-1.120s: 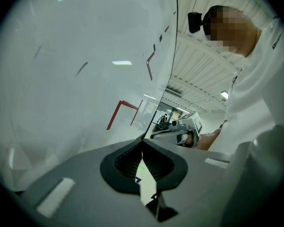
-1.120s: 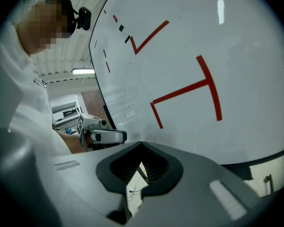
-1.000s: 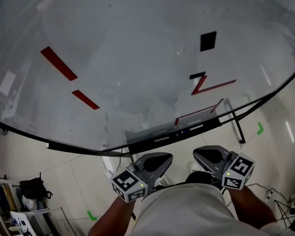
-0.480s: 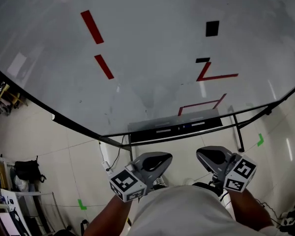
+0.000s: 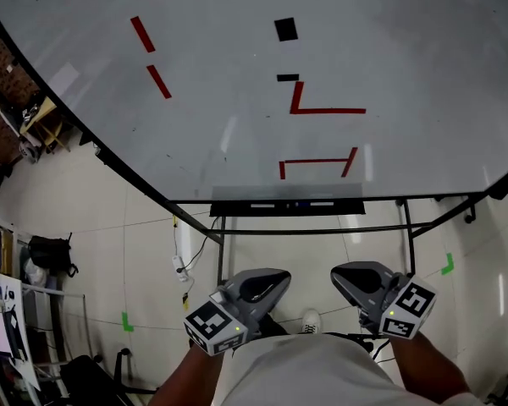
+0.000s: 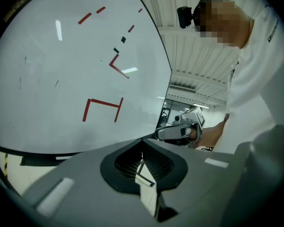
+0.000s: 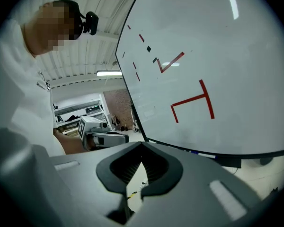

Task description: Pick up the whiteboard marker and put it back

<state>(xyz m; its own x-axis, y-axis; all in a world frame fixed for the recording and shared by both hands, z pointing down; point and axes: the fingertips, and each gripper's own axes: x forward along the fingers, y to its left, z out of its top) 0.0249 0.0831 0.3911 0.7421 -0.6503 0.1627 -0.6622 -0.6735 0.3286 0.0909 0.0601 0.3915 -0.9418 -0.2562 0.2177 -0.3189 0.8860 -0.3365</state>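
Note:
A large whiteboard [image 5: 389, 49] with red and black marks fills the head view. Along its lower edge runs a dark tray [image 5: 288, 207]. On the tray lie thin white marker-like sticks [image 5: 322, 201]; they are too small to tell apart. The right gripper view shows the tray's end [image 7: 229, 161] with a small blue-and-white piece [image 7: 199, 152]. My left gripper [image 5: 275, 276] and right gripper [image 5: 343, 271] hang low near my body, well short of the tray. Both are shut with nothing between the fingers, as the left gripper [image 6: 143, 143] and right gripper [image 7: 142, 145] show in their own views.
The board stands on a black metal frame [image 5: 406, 231] over a tiled floor. A cable and plug block [image 5: 179, 265] lie by the left leg. Green tape marks [image 5: 127, 321] dot the floor. A black bag [image 5: 49, 252] and shelving sit at far left.
The head view has swung so the whiteboard now sits squarer and its tray is centred ahead. Both grippers stay shut and low by my body.

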